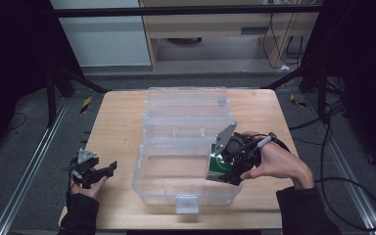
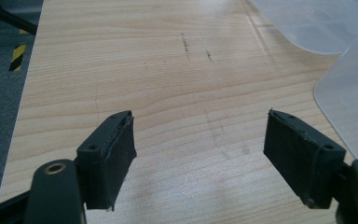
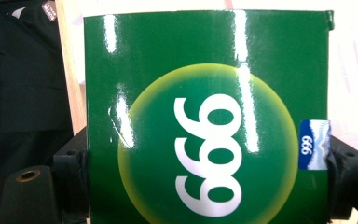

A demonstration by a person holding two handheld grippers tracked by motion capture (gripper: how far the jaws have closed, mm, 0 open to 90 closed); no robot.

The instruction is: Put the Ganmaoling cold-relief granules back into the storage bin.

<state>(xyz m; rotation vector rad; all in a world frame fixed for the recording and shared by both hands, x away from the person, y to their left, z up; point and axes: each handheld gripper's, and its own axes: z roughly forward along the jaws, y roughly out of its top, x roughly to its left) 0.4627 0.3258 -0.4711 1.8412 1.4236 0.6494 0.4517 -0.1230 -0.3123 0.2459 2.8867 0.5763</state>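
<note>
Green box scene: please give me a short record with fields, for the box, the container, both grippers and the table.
held item: green box, glossy, white "999" on a yellow circle
right gripper: shut on the box sides, over the right part of the clear plastic container
container: transparent, lid open and folded back, near part looks empty
left gripper: jaws wide apart, nothing between them, at the table's left edge
table: light wood

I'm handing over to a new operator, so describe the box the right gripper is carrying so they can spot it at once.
Find the clear plastic bin standing open in the middle of the wooden table. At its right wall the right gripper is clamped on a small green box. It is glossy green with a yellow circle and white digits; everything nearby is clear, wood or black.
</note>
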